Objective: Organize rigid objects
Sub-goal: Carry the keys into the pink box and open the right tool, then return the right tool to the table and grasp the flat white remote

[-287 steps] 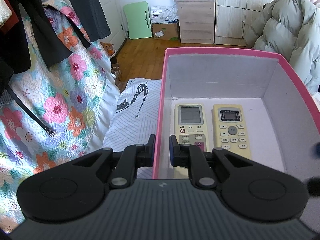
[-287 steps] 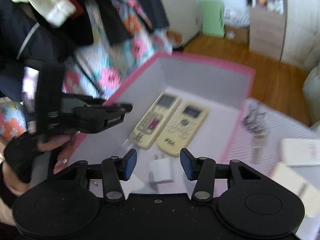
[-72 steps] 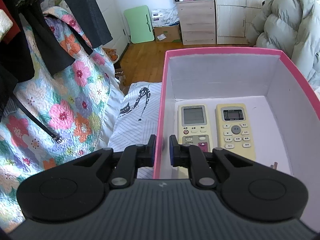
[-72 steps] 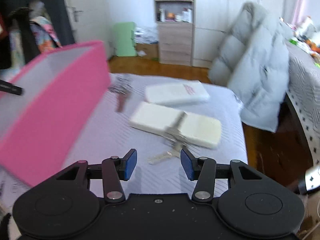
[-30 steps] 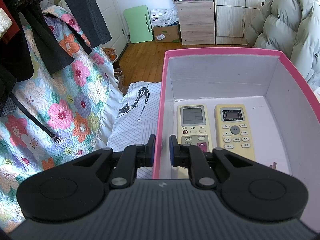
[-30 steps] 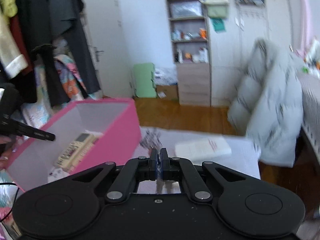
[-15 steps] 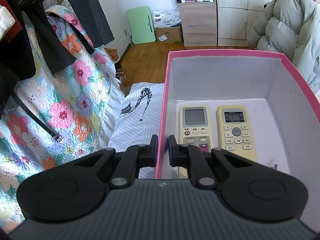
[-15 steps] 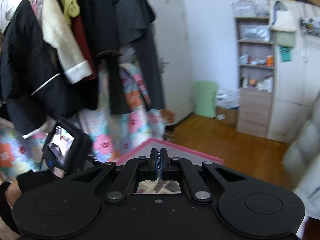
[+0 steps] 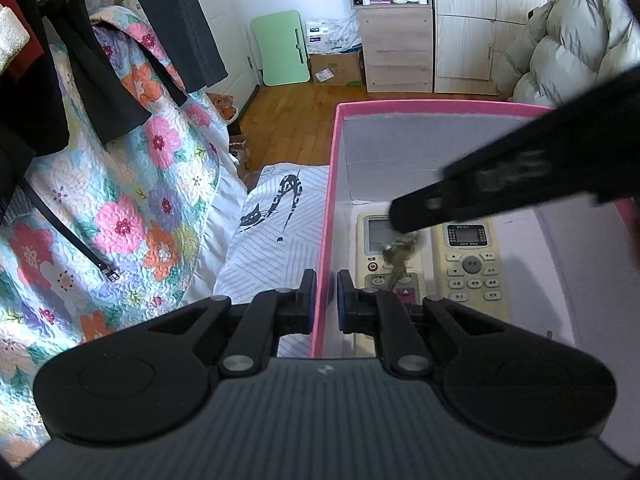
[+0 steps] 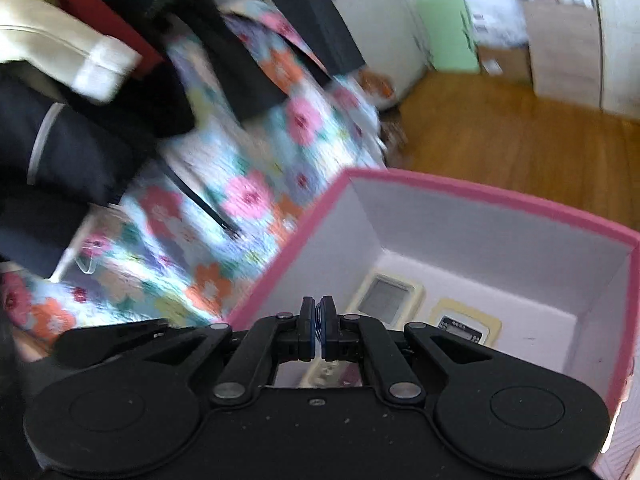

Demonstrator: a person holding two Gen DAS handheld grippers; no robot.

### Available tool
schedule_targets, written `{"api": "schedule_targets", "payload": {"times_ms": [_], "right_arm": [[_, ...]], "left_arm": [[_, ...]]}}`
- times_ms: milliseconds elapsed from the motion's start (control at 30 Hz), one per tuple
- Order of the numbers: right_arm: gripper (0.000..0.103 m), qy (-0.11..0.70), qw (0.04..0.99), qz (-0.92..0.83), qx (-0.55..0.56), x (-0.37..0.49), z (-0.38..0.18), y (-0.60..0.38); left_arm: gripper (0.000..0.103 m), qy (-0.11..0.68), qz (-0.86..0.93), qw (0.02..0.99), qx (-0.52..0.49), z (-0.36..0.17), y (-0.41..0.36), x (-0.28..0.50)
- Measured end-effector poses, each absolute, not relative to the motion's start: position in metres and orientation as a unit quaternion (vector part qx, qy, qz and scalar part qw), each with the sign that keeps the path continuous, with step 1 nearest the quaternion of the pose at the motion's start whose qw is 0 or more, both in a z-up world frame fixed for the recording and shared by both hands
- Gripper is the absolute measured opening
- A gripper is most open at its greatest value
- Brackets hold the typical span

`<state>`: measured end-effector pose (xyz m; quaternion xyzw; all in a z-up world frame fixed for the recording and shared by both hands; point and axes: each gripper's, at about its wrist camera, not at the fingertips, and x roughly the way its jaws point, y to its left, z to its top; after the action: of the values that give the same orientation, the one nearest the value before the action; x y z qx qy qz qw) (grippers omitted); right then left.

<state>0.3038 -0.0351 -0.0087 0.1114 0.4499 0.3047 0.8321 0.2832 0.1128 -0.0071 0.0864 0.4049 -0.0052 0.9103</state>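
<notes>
With the left gripper (image 9: 323,300) pinching the pink box's (image 9: 420,105) wall and the right gripper (image 10: 319,334) clamped on what looks like blurred keys (image 9: 398,254) above the remotes (image 9: 472,264), an early release could scratch them.

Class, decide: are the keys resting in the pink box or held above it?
Held above: the keys dangle from the right gripper over the pink box.

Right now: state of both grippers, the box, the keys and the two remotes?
left gripper: shut on the pink box wall.
right gripper: shut on the keys, over the box.
keys: hanging, off the box floor.
pink box: open-topped, upright.
white remote: flat in the box, face up.
yellow remote: flat beside it, face up.
</notes>
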Motion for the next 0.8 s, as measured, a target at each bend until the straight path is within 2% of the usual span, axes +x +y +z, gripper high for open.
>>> {"api": "schedule_targets", "payload": {"times_ms": [33,100,233,333,500,667,800], "right_arm": [[0.004,0.450,0.832,0.303,0.114,0.306,-0.010,-0.032],[0.010,0.438,0.845,0.286,0.111,0.305,-0.009,-0.031],[0.014,0.408,0.871,0.263,0.075,0.286,0.010,-0.042],[0.024,0.389,0.885,0.249,0.065,0.265,0.029,-0.067],[0.029,0.358,0.906,0.217,0.068,0.226,0.060,-0.120],[0.035,0.366,0.909,0.190,0.065,0.190,0.072,-0.174],[0.039,0.379,0.908,0.176,0.028,0.172,0.057,-0.208]], "left_arm": [[0.010,0.404,-0.005,0.910,0.088,-0.007,0.113,0.283],[0.010,0.404,-0.006,0.911,0.087,-0.007,0.113,0.282],[0.011,0.405,-0.006,0.910,0.091,-0.007,0.111,0.282],[0.011,0.405,-0.008,0.909,0.094,-0.007,0.111,0.282],[0.011,0.405,-0.010,0.910,0.091,-0.006,0.112,0.281],[0.011,0.404,-0.015,0.910,0.094,-0.007,0.111,0.281],[0.011,0.409,-0.004,0.908,0.091,-0.007,0.112,0.283]]}}
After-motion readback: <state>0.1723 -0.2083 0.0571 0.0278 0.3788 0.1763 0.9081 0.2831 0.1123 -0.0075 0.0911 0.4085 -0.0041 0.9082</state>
